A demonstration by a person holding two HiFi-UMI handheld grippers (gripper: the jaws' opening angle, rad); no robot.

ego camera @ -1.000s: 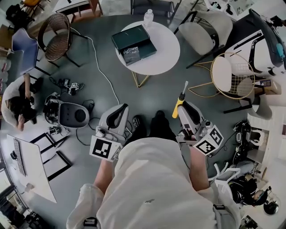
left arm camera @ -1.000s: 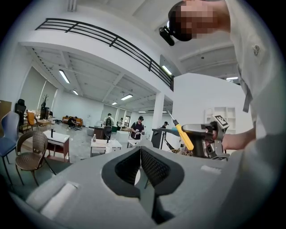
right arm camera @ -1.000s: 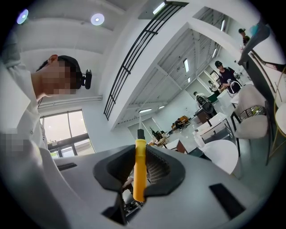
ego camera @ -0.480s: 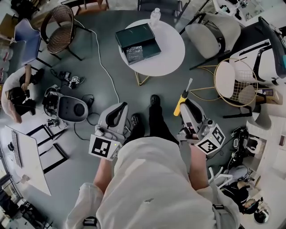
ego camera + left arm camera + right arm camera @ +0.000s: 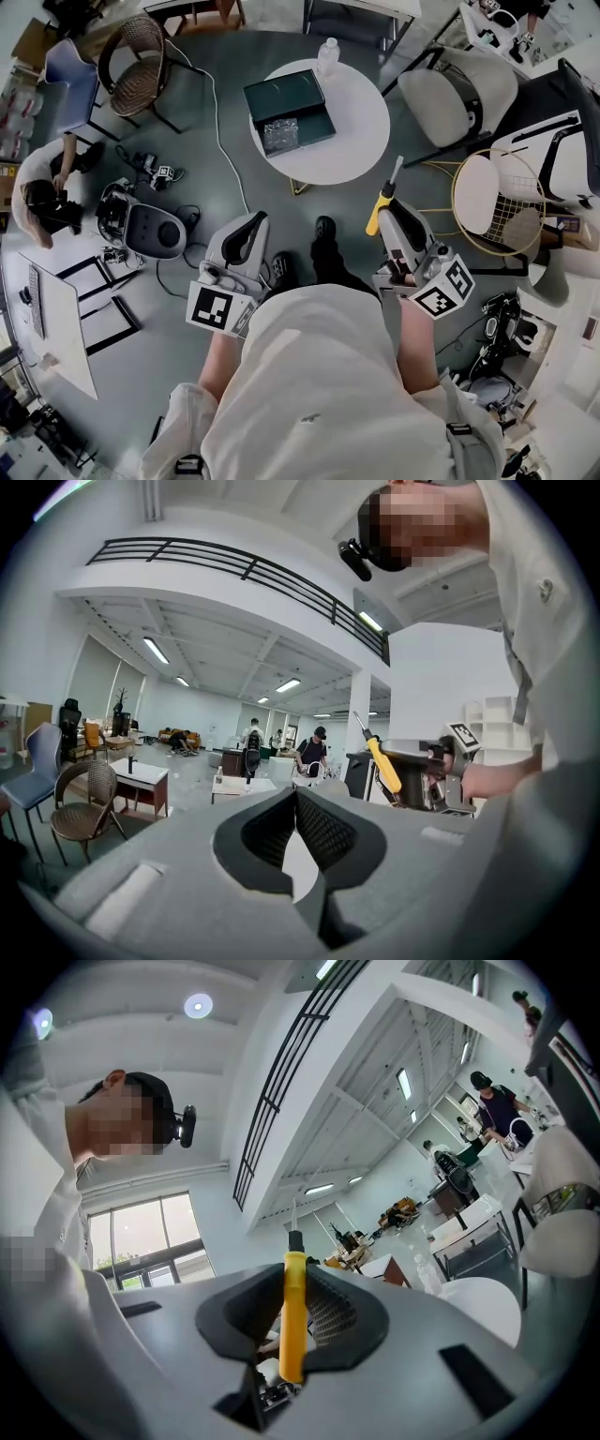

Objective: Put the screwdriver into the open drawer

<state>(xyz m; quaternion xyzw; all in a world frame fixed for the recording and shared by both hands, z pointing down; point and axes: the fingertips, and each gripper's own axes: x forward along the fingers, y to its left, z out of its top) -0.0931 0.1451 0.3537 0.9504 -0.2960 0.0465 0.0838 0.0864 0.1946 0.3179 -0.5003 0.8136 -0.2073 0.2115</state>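
The right gripper (image 5: 293, 1283) is clamped on the yellow handle of the screwdriver (image 5: 377, 214), one jaw pressing each side. The black collar and thin metal shaft stick out past the jaw tips. In the head view the tool slants forward and a little to the right, held in the air over the grey floor (image 5: 225, 169).

The left gripper (image 5: 296, 797) has its jaws together at the tips with nothing between them. It sits level with the right one, on the other side of the person's body.

Ahead stands a round white surface (image 5: 361, 131) carrying a dark green box (image 5: 286, 94), which holds a silvery patch at its near corner. A clear bottle (image 5: 327, 54) stands at the surface's far edge. The screwdriver tip points towards the right side of that surface but is short of it, well apart from the box.
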